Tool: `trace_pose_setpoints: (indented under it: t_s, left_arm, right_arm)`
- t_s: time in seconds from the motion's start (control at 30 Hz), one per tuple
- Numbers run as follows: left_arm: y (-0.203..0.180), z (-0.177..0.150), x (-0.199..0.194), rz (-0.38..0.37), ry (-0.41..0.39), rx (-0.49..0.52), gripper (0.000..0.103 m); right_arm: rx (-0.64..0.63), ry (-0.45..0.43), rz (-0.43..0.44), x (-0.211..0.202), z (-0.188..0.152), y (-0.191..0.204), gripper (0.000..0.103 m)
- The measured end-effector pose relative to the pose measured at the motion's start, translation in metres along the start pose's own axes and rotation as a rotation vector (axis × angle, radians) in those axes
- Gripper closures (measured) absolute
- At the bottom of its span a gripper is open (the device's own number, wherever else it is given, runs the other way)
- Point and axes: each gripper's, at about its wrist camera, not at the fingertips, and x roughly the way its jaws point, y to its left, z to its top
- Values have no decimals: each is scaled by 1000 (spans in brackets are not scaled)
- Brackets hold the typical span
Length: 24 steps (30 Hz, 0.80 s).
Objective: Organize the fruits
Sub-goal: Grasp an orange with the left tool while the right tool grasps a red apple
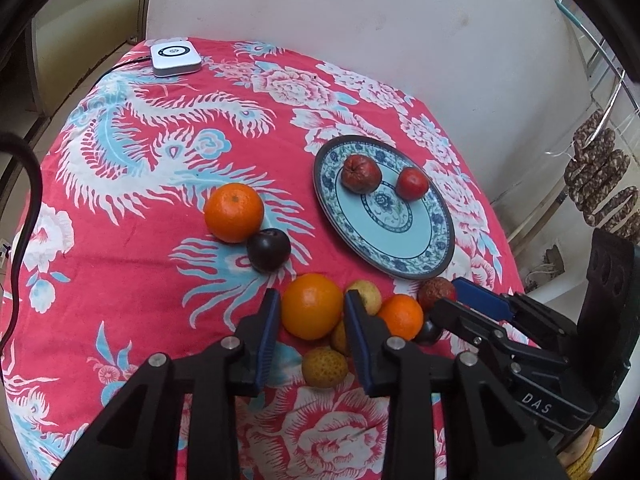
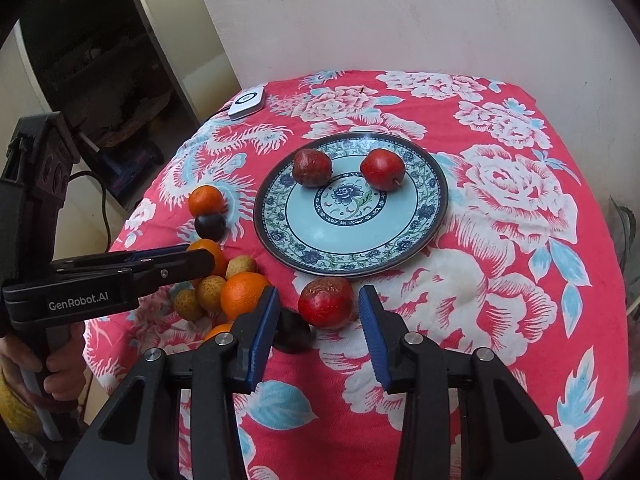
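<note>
A blue patterned plate (image 1: 404,236) (image 2: 320,236) holds two red fruits (image 1: 360,174) (image 2: 382,169). My left gripper (image 1: 310,308) is open with its jaws on either side of an orange (image 1: 312,306); I cannot tell if they touch it. Small yellow fruits (image 1: 324,366), another orange (image 1: 401,316) and a dark plum (image 1: 268,249) lie close by. My right gripper (image 2: 320,312) is open around a red fruit (image 2: 326,303) in front of the plate, with gaps on both sides. It also shows in the left wrist view (image 1: 452,292).
A red flowered cloth (image 1: 160,200) covers the round table. A further orange (image 1: 234,212) lies left of the plate. A white device (image 1: 175,57) with a cable sits at the far edge. A wall stands behind. Sausages (image 1: 600,176) hang at right.
</note>
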Motion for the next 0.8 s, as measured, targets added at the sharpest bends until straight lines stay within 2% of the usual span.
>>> trace_pose_setpoints:
  t_s: [0.27, 0.33, 0.8]
  left_arm:
    - [-1, -3, -3, -4, 2, 8, 70]
    - [-1, -4, -4, -3, 0, 10, 71]
    - [-4, -1, -17, 3, -27, 18, 71]
  right_arm:
    - [-3, -4, -5, -1, 1, 0, 66]
    - [-2, -5, -8, -2, 1, -1, 71]
    - [-3, -18, -10, -8, 0, 2, 74]
